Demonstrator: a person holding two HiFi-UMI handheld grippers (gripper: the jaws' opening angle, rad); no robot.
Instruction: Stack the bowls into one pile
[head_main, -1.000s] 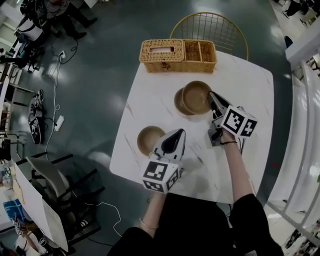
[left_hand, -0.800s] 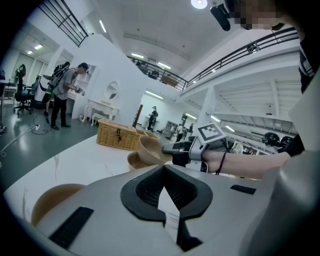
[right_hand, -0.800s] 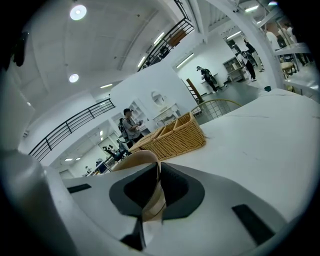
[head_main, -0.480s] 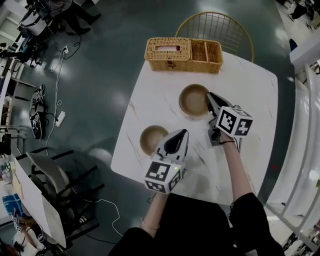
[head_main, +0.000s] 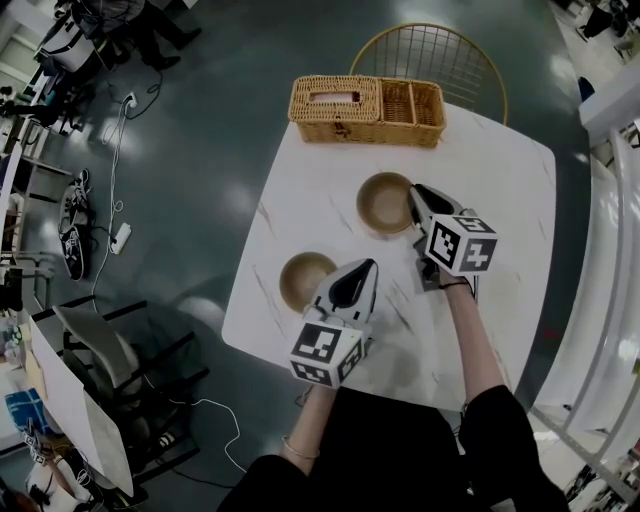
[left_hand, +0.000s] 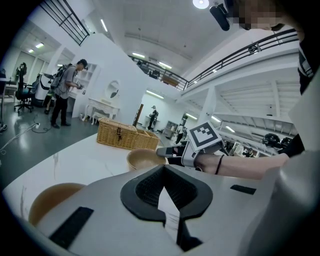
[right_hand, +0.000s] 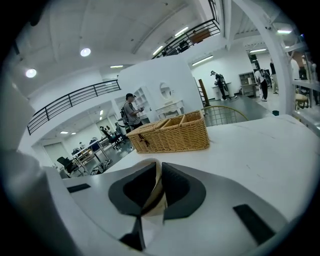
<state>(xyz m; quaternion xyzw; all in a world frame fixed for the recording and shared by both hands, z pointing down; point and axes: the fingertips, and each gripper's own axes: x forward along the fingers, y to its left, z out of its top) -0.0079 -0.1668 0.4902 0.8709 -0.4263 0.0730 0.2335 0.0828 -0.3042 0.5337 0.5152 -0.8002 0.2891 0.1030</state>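
The right gripper (right_hand: 158, 167) is pinching the rim of the far bowl (head_main: 385, 203). The left gripper (head_main: 366, 266) is keeping its jaws pressed together, empty. Just beside them, the near bowl (head_main: 303, 280) is sitting apart, not yet stacked.

place: open lab-office hall | evidence: mezzanine railing (right_hand: 75, 100), office chairs (right_hand: 66, 164), power strip (head_main: 118, 244) on floor

A white, faintly veined table (head_main: 500, 180) is shown. A wicker basket (head_main: 365, 108) is set at its far edge. A middle bowl (head_main: 385, 203) is placed near the centre, and a second bowl (head_main: 303, 280) is set well apart, by the left edge.
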